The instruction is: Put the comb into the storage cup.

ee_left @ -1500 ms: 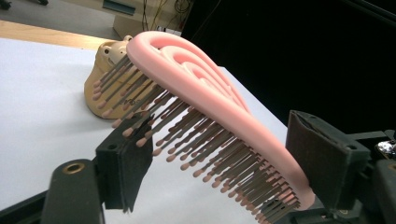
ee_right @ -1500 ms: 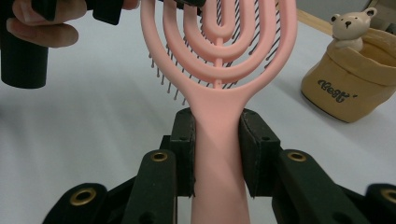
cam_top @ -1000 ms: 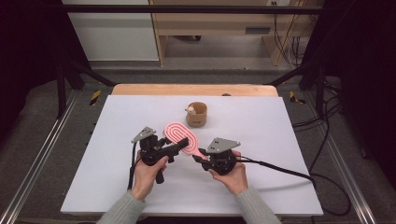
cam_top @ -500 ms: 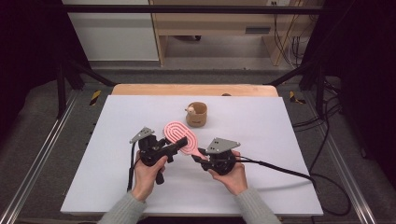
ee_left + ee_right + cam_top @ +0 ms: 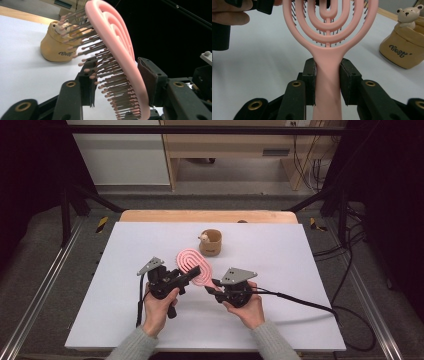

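Over at the left of the high view, the person's left hand (image 5: 159, 304) is holding the left hand-held gripper (image 5: 194, 273) low over the white table (image 5: 100, 320), pointing it toward the middle. Its jaws have just been closing around the head of a pink hairbrush (image 5: 192, 264); in the left gripper view the brush head (image 5: 117, 50) is standing between them, with the right-hand pad lying against the pink back and the bristles (image 5: 100, 70) reaching toward the other jaw, though whether that pad is pressing on the bristle tips cannot be told. Moving to the middle, the hairbrush is being held up off the table, spanning the gap between the two tools, its oval head toward the left one and its handle toward the right one. Behind it, well apart, a small tan pouch-shaped holder (image 5: 211, 242) with a little bear figure (image 5: 408, 13) is standing upright on the table. Further right, the right hand-held gripper (image 5: 214, 287), carried by the right hand (image 5: 247, 304), is clamping the brush handle (image 5: 328, 82) firmly between both pads, with a black cable (image 5: 300, 301) trailing off across the table.
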{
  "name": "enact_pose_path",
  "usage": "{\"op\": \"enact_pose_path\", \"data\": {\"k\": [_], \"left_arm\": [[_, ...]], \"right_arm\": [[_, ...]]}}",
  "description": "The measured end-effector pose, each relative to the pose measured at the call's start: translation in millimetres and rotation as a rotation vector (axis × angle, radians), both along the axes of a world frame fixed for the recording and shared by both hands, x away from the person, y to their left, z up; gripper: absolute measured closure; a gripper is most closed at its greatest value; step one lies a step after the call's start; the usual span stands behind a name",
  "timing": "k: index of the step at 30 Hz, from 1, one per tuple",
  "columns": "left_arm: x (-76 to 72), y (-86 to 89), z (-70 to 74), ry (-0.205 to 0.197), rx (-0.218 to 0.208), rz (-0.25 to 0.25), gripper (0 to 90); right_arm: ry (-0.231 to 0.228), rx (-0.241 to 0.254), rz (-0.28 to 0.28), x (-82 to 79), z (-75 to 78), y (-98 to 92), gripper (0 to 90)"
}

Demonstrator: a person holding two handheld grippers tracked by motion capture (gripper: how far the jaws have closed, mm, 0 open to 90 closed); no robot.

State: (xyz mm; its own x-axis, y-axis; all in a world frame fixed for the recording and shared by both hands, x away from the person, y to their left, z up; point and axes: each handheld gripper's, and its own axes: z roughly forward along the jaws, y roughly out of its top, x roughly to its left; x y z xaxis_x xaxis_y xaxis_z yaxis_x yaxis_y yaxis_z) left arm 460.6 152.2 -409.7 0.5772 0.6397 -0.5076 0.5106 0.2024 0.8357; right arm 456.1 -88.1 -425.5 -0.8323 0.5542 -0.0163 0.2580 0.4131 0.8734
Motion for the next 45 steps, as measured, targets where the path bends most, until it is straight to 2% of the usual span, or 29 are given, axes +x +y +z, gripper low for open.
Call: {"op": "enact_pose_path", "data": {"k": [10,20,27,45], "left_arm": [[-2.2,-0.5,1.0,-0.02,-0.002,-0.033,59.0],[-5.3,-1.9,3.3,-0.069,0.007,-0.079,61.8],[-8.6,-2.5,5.4,-0.099,0.012,-0.077,62.1],[-12.9,-3.8,7.0,-0.119,0.017,-0.08,62.6]], "right_arm": [[-0.001,0.003,-0.001,0.0,-0.4,0.2,70.1],[0.002,0.009,0.007,0.2,-0.6,0.3,70.4],[0.0,0.019,0.015,-0.2,0.1,0.1,70.5],[0.021,0.036,0.028,-0.5,0.2,0.6,70.3]]}}
